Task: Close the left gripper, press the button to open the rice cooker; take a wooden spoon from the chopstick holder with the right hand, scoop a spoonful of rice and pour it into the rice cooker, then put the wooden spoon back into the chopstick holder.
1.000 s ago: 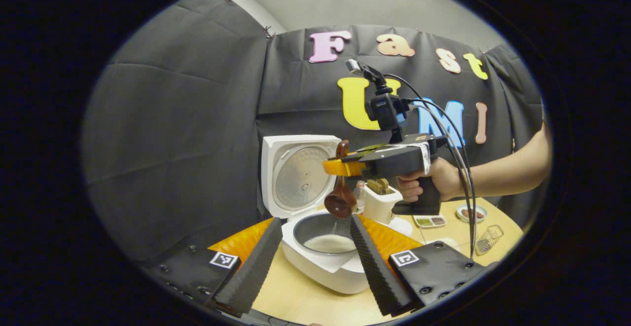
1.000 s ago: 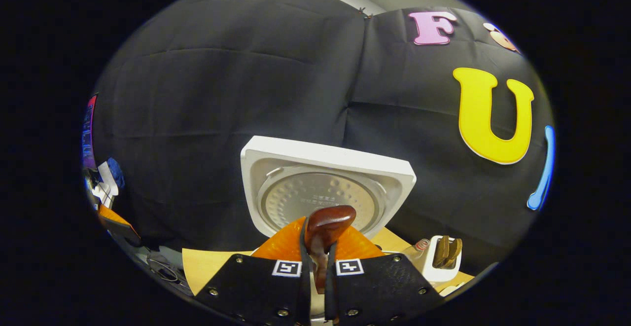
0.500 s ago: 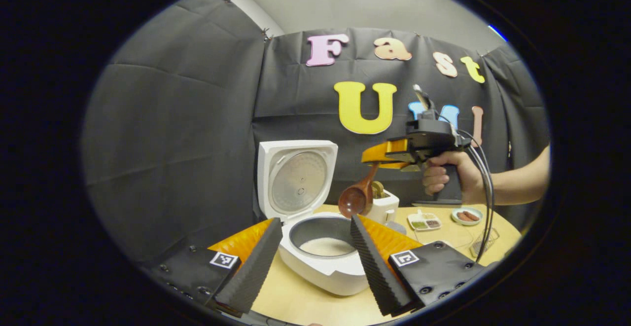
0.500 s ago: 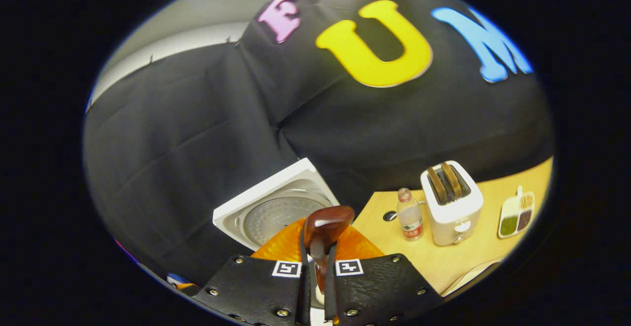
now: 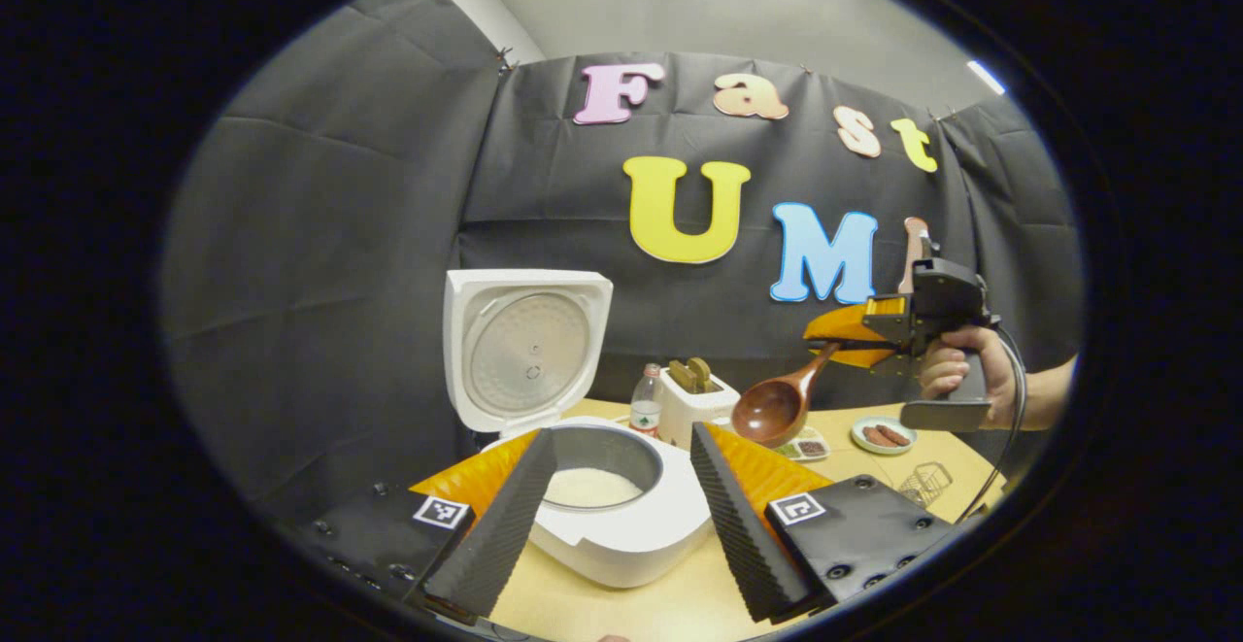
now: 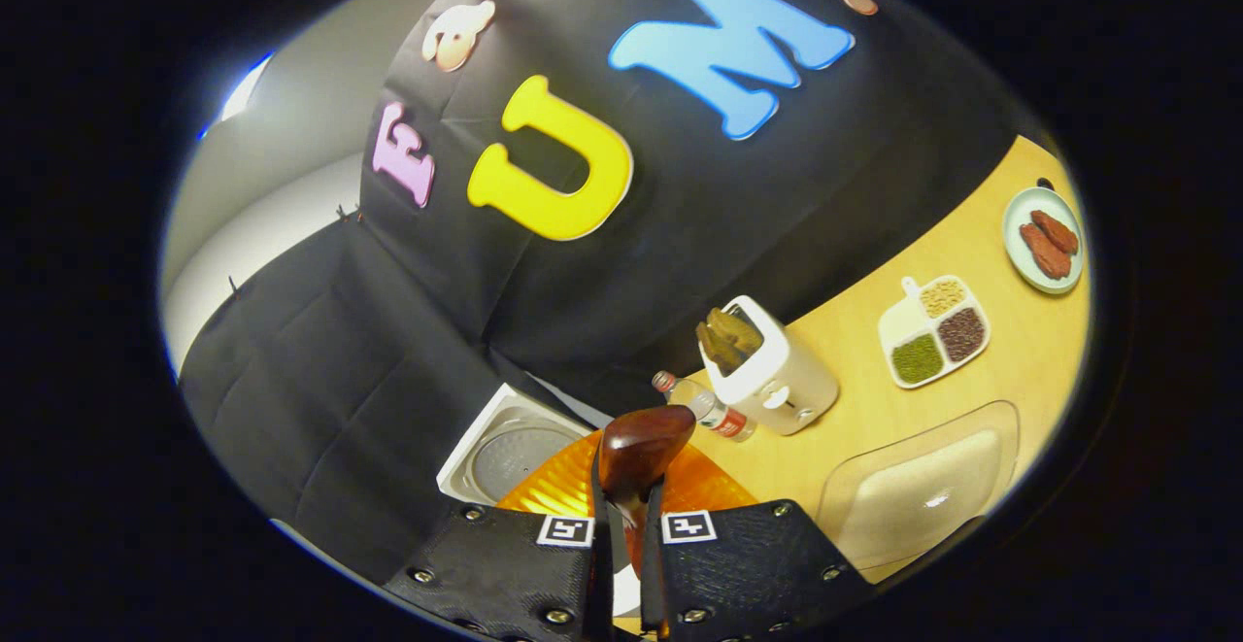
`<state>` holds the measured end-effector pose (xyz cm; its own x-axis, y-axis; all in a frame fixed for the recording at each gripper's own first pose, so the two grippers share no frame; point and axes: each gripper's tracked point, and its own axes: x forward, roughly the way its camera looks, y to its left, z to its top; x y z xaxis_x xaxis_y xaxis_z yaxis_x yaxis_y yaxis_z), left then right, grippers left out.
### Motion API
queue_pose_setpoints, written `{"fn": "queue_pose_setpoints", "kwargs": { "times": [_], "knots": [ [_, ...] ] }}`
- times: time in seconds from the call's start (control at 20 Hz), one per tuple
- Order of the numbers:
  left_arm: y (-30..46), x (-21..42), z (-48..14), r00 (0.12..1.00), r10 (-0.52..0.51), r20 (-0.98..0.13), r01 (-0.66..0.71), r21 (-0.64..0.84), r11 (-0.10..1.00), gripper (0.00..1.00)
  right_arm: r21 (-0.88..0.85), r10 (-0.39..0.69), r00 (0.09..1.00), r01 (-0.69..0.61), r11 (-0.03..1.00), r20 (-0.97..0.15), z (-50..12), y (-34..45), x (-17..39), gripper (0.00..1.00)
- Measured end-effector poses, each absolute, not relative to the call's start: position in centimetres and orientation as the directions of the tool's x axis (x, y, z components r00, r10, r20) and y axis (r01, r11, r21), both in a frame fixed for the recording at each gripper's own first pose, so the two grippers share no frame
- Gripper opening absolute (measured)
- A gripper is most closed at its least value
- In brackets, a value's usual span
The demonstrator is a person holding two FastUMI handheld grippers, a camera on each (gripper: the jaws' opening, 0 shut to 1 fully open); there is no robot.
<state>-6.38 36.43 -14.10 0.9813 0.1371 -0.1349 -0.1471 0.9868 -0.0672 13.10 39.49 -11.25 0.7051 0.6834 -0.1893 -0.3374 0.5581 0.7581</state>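
Wooden spoon (image 5: 777, 409), clamped in right gripper (image 5: 837, 338), now swung off rice cooker (image 5: 621, 525), emptied; return to holder remains. Left gripper (image 5: 621, 506) jaws apart.

Pale wooden table (image 6: 1010, 351) bearing rice cooker (image 5: 621, 535), toaster (image 6: 777, 380), bottle (image 6: 714, 414), sectioned dish (image 6: 934, 331), plate (image 6: 1041, 239).
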Motion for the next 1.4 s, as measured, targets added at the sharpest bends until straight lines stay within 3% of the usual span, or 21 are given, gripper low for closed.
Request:
{"fn": "queue_pose_setpoints", "kwargs": {
  "times": [0.65,0.95,1.4],
  "knots": [
    [26.5,-3.5,-12.5,0.990,0.045,-0.135,-0.052,-0.047,0.998,0.99,0.728,0.529,0.820,-0.224,0.648,-0.218,-12.0,20.9,12.8,0.11],
    [23.9,-2.8,-11.6,0.990,0.039,-0.133,-0.043,-0.029,0.999,0.99,0.614,0.406,0.873,-0.169,0.771,-0.270,-13.5,12.8,12.2,0.11],
    [21.6,-3.2,-11.4,0.987,0.034,-0.155,-0.034,0.002,0.999,0.99,0.514,0.285,0.886,-0.062,0.855,-0.366,-18.5,7.2,11.3,0.11]
  ]
}}
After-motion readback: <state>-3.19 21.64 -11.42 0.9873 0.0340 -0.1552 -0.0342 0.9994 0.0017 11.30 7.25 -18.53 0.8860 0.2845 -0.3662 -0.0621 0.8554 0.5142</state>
